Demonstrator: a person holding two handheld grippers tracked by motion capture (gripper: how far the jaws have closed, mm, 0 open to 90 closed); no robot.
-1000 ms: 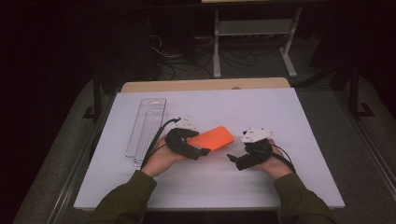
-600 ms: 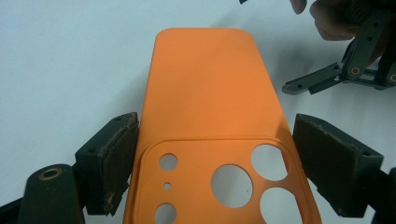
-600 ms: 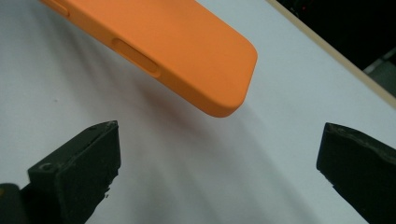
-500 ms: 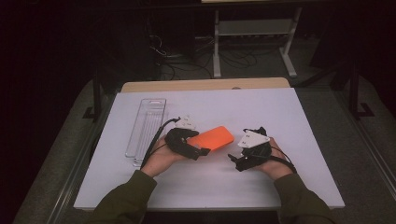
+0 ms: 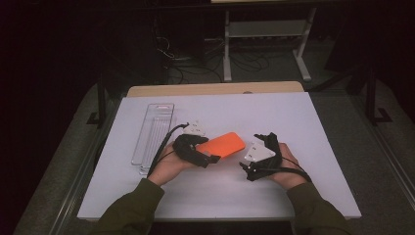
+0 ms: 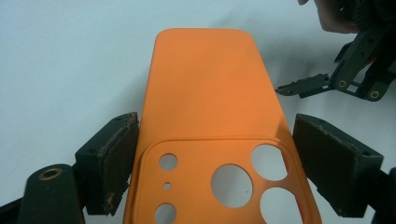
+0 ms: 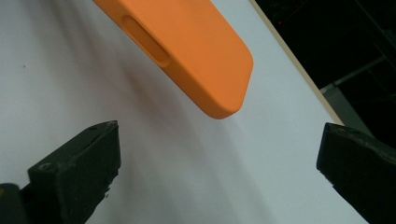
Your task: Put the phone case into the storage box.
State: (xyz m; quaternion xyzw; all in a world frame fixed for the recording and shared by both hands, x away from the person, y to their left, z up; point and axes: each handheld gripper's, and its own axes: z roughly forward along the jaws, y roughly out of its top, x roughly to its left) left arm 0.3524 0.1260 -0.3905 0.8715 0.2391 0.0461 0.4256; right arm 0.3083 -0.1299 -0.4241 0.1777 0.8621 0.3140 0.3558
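The orange phone case (image 6: 210, 116) lies near the middle of the white tabletop (image 5: 303, 117), its camera-cutout end between the left tool's (image 5: 209, 155) spread jaws; one pad (image 6: 116, 158) touches its edge, the other stands clear. The right tool (image 5: 245, 167) hovers released just beside its far end. A clear tray (image 5: 152, 132) sits to the left.

On the desk (image 5: 313, 127) a phone case (image 5: 221, 145) lay near the middle, between the left tongs (image 5: 204, 155) at its left end and the right tongs (image 5: 247, 165) just to its right. A long tray (image 5: 152, 132) stood further left, beside the left hand (image 5: 169, 164).
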